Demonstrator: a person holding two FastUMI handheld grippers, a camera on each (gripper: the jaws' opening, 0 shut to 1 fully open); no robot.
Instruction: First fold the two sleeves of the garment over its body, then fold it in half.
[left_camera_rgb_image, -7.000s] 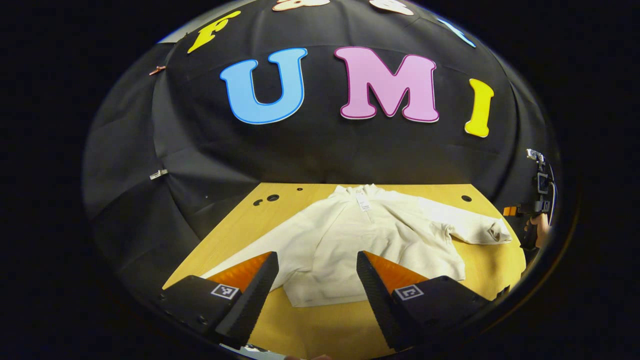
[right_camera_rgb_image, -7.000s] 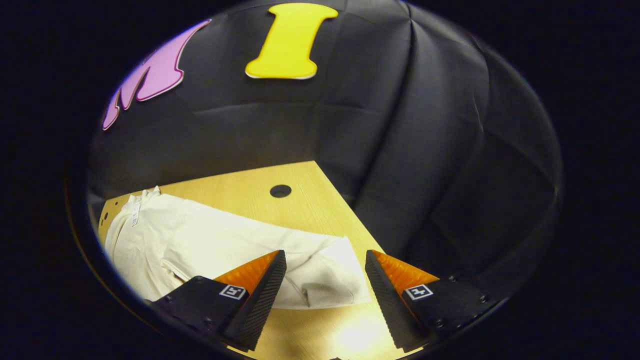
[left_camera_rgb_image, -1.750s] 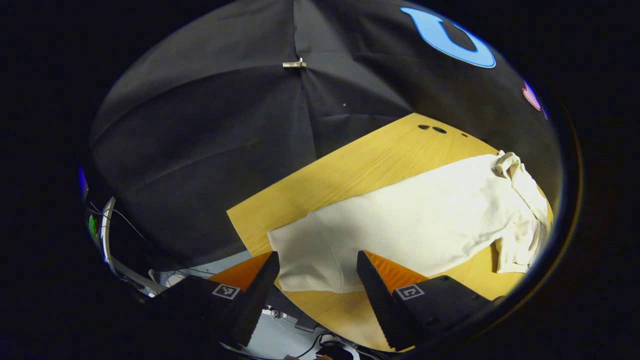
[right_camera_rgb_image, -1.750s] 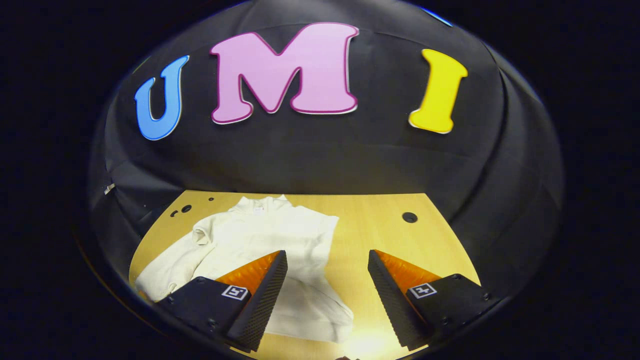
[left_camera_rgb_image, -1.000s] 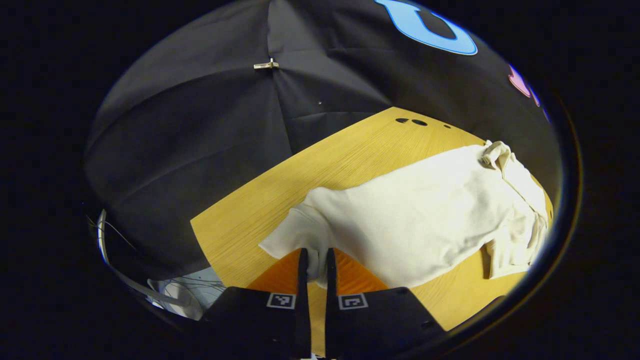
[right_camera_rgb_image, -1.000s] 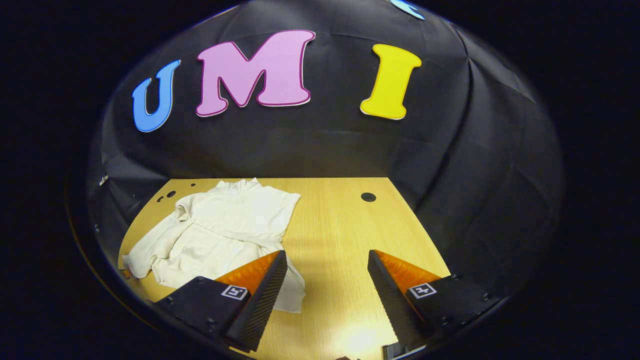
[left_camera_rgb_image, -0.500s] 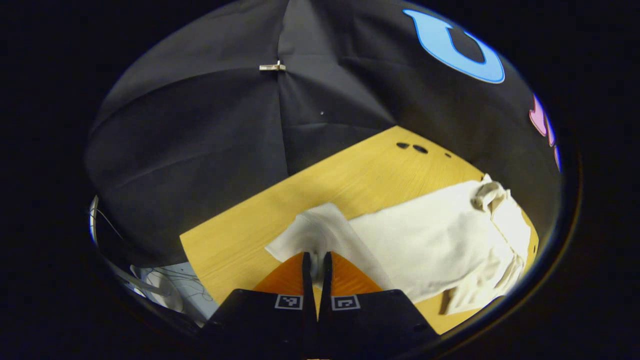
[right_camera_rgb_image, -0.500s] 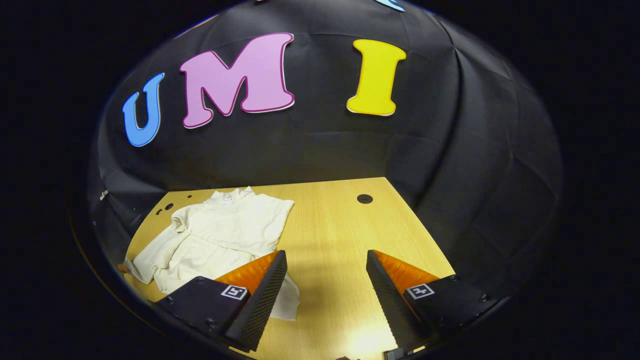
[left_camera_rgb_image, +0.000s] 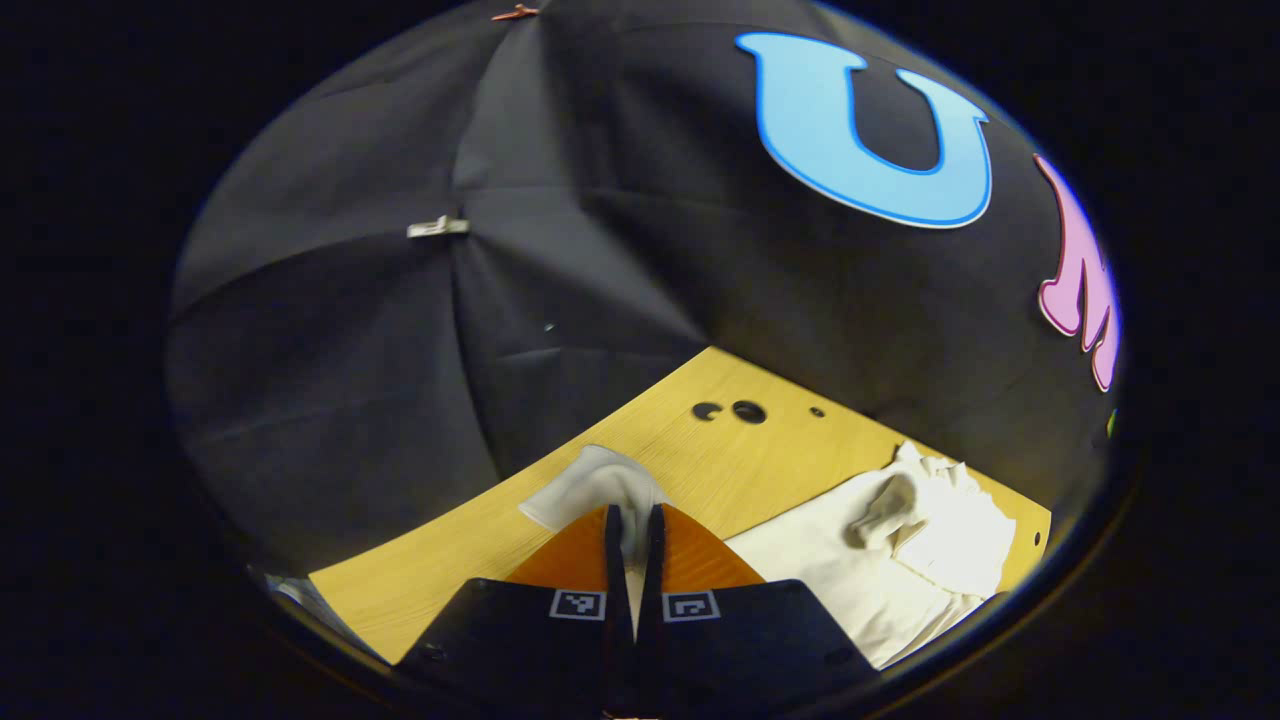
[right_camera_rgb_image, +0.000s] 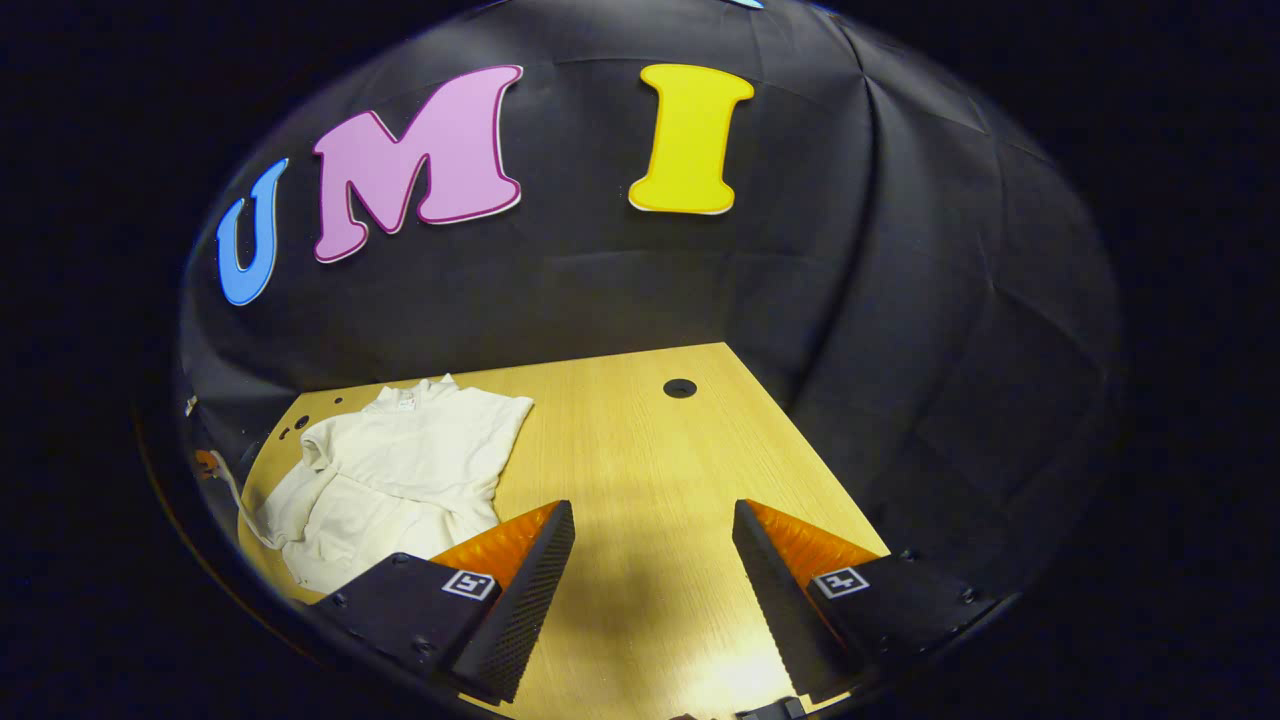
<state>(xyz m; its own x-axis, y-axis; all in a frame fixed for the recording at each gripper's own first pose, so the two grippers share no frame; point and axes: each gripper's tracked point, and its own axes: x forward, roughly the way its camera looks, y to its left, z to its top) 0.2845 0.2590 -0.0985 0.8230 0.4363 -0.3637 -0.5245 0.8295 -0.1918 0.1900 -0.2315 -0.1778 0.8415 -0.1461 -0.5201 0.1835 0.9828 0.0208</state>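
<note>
The left gripper (left_camera_rgb_image: 631, 525) is clamped on the cream sweatshirt's (left_camera_rgb_image: 900, 560) left cuff (left_camera_rgb_image: 595, 485), lifted above the desk (left_camera_rgb_image: 700, 455); the sleeve between is hidden. The right gripper (right_camera_rgb_image: 650, 545) hangs wide apart, holding nothing, over bare wood.

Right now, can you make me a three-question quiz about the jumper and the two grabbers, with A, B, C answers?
1. Where does the garment lie on the table, in the right gripper view?
A. left part
B. right part
C. hanging off the far edge

2. What colour is the garment?
A. blue
B. cream-white
C. red

3. What is the left gripper doing?
A. wide open
B. shut on the sleeve
C. holding a cup

Answers:
1 A: bare wood lies to its right.
2 B: pale cream cloth.
3 B: both fingers pinch the cloth, while the right gripper is open.
</note>
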